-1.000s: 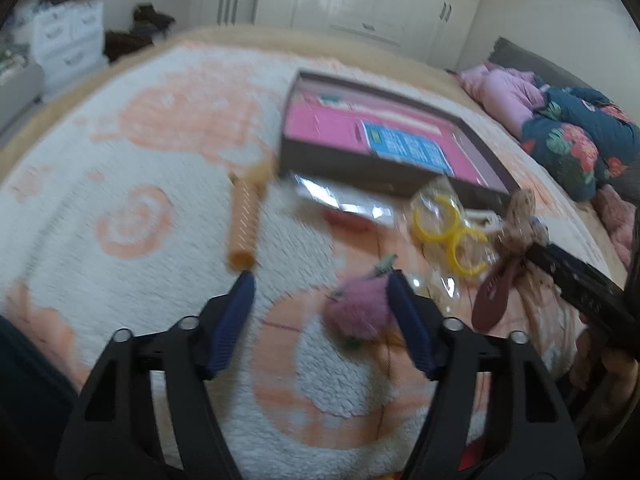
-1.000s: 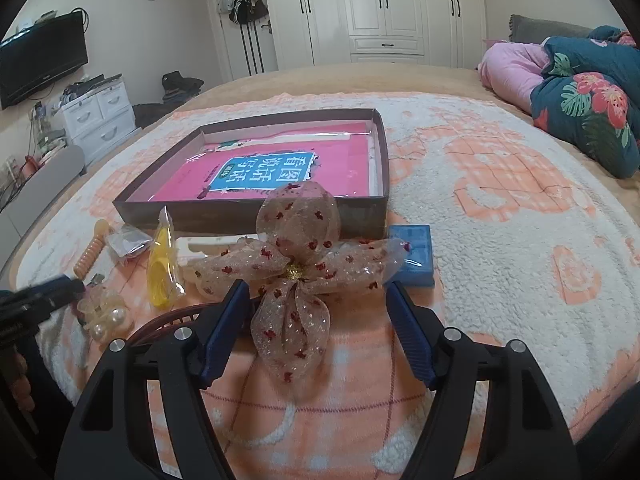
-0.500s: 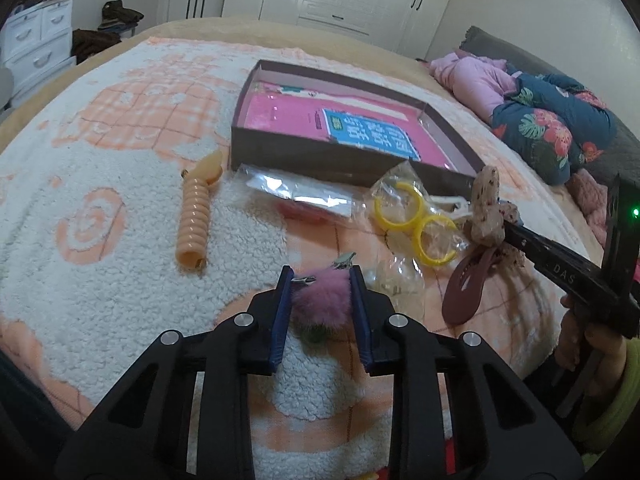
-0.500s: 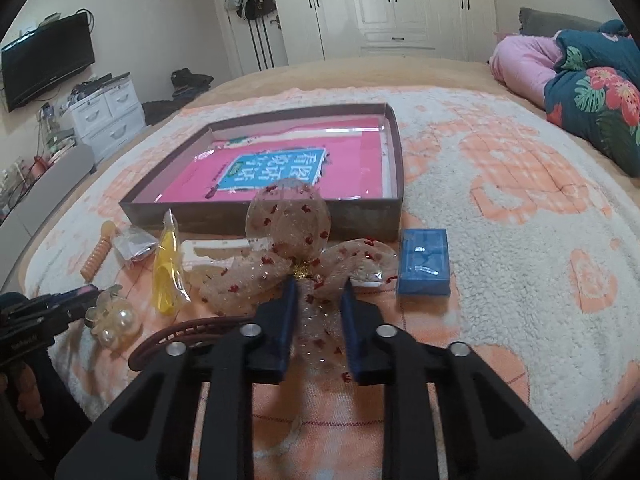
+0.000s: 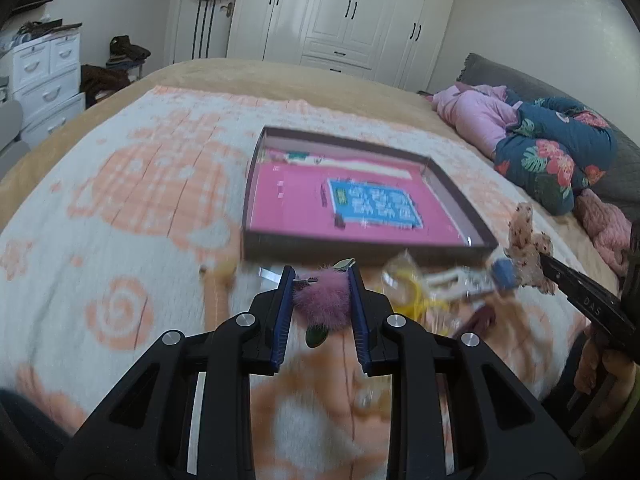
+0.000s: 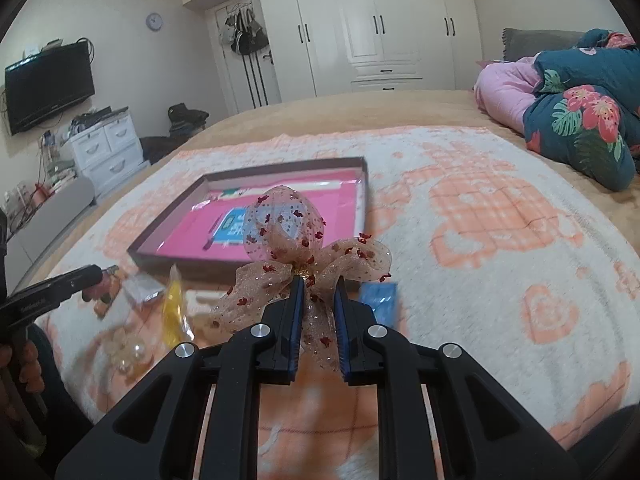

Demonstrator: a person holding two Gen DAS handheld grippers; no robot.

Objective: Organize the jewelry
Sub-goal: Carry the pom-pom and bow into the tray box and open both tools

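My left gripper (image 5: 320, 276) is shut on a fluffy pink pompom hair clip (image 5: 324, 300) and holds it just above the blanket. Beyond it lies a shallow dark box (image 5: 360, 249) with a pink lining. My right gripper (image 6: 319, 284) holds a sheer beige bow with red specks (image 6: 288, 232) by its middle; its jaws are still closing on the fabric. The bow hangs in front of the same box (image 6: 180, 261). In the left wrist view the bow (image 5: 528, 236) shows at the right, on the tip of the other gripper.
Loose items lie in front of the box: yellow rings in a clear bag (image 5: 412, 296), a small blue box (image 6: 380, 298), pearl beads (image 6: 128, 350), a silvery packet (image 6: 142, 288). Folded bedding (image 5: 552, 160) sits at the bed's right.
Both grippers closed, the left on the pink pompom clip, the right on the bow. Both then lifted their items off the blanket toward the box.
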